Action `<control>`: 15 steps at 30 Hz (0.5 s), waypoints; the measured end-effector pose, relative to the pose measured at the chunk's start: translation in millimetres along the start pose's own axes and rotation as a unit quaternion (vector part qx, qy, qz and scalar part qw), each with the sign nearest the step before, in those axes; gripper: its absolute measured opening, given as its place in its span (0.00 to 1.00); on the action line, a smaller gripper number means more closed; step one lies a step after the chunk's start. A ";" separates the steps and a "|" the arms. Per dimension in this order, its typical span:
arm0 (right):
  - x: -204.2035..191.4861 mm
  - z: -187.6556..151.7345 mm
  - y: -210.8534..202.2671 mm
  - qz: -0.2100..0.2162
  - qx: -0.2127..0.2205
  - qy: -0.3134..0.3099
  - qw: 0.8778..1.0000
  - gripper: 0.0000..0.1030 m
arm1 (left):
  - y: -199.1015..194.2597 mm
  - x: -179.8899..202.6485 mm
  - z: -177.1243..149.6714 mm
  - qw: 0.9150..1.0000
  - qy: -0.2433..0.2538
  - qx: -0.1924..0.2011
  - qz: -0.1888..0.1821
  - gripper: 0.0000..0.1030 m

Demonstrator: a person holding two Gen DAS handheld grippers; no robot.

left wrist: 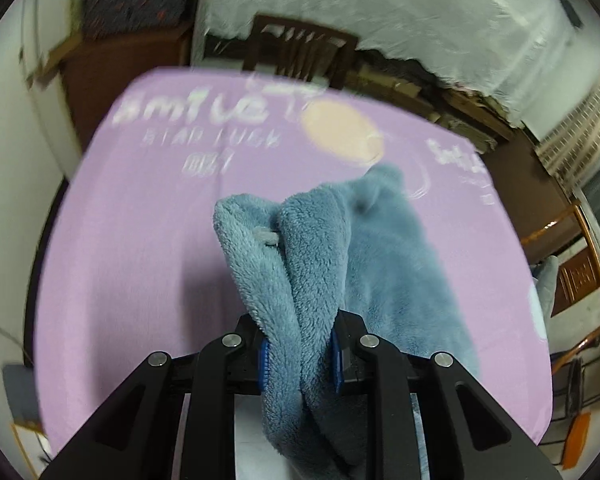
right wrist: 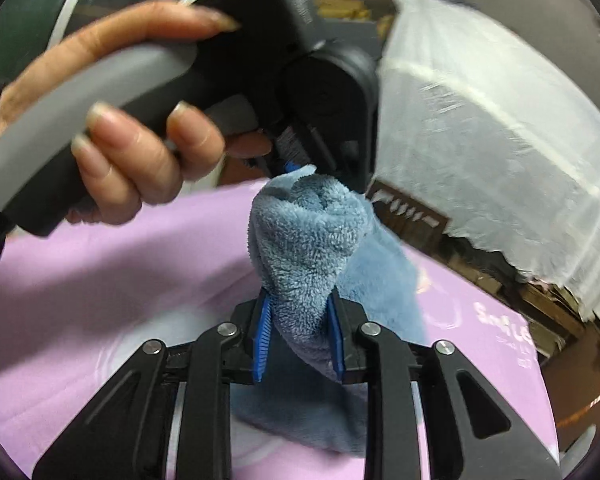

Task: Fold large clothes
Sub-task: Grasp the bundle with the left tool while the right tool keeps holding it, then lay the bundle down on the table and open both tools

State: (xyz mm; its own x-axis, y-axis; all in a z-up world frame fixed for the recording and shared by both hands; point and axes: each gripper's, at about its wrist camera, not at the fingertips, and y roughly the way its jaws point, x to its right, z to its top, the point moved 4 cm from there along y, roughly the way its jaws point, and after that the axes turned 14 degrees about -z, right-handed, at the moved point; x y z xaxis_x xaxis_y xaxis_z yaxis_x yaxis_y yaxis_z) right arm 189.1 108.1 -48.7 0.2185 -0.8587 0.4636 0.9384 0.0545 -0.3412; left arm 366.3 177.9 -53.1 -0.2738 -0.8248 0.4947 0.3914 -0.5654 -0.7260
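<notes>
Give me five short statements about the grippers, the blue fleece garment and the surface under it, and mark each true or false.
1. The left gripper is clamped on the blue fleece garment. True.
2. The right gripper is empty. False: its blue pads press a bunched fold of the same garment.
3. The garment lies over a green sheet. False: the sheet is lilac with white lettering.
4. In the right wrist view, a hand holds the other gripper's handle. True.
5. The garment lies flat and fully folded. False: it is bunched and lifted between the two grippers.
</notes>
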 end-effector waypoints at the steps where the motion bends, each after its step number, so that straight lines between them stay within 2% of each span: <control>1: -9.3 -4.4 5.0 0.009 -0.012 -0.012 1.000 0.23 | 8.4 -10.8 -7.4 1.000 -0.010 -0.005 -0.001 0.22; 4: -31.1 -23.4 25.1 0.029 -0.058 -0.047 0.997 0.25 | 19.5 -27.9 -19.7 1.000 -0.024 -0.001 -0.013 0.23; 5: -35.2 -25.9 28.5 0.030 -0.066 -0.061 0.996 0.27 | 19.2 -31.8 -21.0 0.999 -0.030 0.006 -0.027 0.24; 8: -31.9 -25.1 30.3 0.043 -0.075 -0.058 0.995 0.34 | 21.2 -39.7 -23.3 0.998 -0.043 0.012 -0.047 0.26; 11: -34.2 -27.3 33.9 0.042 -0.077 -0.072 0.994 0.41 | 28.9 -43.6 -28.4 0.998 -0.045 0.017 -0.044 0.31; 15: -43.5 -28.7 36.2 0.047 -0.078 -0.080 0.993 0.47 | 30.2 -51.9 -31.3 0.996 -0.058 0.026 -0.057 0.44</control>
State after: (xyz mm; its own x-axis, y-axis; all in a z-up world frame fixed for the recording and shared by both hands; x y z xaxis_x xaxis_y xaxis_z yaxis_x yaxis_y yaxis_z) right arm 205.9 132.8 -104.7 0.3543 -0.7606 0.5440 0.8618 0.0397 -0.5058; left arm 364.9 203.8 -115.7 -0.2160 -0.7484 0.6271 0.4091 -0.6525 -0.6378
